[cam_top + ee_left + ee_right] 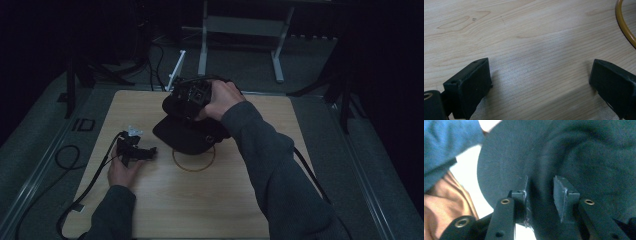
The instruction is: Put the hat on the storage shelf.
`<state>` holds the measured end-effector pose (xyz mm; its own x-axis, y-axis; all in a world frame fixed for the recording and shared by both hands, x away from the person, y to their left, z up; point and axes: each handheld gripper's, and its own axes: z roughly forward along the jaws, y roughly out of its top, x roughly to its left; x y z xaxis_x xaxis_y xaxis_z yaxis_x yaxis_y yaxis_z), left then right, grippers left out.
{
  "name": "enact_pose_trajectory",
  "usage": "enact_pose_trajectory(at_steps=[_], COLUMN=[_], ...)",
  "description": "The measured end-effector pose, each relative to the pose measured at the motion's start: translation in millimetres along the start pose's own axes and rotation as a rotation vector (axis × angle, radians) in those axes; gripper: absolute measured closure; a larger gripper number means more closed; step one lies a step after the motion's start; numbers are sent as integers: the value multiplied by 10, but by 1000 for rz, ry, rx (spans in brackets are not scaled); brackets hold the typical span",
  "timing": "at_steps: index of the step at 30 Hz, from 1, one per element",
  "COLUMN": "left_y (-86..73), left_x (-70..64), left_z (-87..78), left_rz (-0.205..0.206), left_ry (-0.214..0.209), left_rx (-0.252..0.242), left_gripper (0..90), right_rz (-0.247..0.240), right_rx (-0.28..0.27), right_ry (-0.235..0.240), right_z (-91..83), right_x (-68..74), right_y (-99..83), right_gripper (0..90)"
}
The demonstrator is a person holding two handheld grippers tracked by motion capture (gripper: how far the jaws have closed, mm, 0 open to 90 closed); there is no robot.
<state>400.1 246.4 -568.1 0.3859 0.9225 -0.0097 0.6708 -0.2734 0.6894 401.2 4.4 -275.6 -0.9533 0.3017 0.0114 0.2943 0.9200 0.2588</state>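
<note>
Right hand-held gripper [192, 97] pinches the black cap [187, 132] by a fold of fabric between its jaws, the cap hanging just below it over the yellow ring [194, 161]. Left hand-held gripper [142, 152] rests low on the bench [200, 200], jaws spread, holding nothing, ring just beside it.

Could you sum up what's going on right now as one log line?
right tool: jaws closed on black cap, over yellow ring | left tool: open, empty, low over wooden table | cap partly covers ring
</note>
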Motion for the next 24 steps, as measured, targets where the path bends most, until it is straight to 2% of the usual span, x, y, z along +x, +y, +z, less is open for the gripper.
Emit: enact_pose_trajectory(at_steps=[1, 12, 24], left_y=[0, -1, -1], left_x=[0, 0, 0], left_z=[0, 0, 0], left_rz=[0, 1, 1], left_ry=[0, 1, 1], left_rx=[0, -1, -1], left_gripper=[34, 34, 34], right_rz=[0, 13, 19], right_rx=[-19, -9, -39], right_ry=[9, -7, -24], right_z=[-29, -20, -68], right_x=[9, -18, -58], right_y=[1, -65, -295], right_gripper=[626, 617, 616])
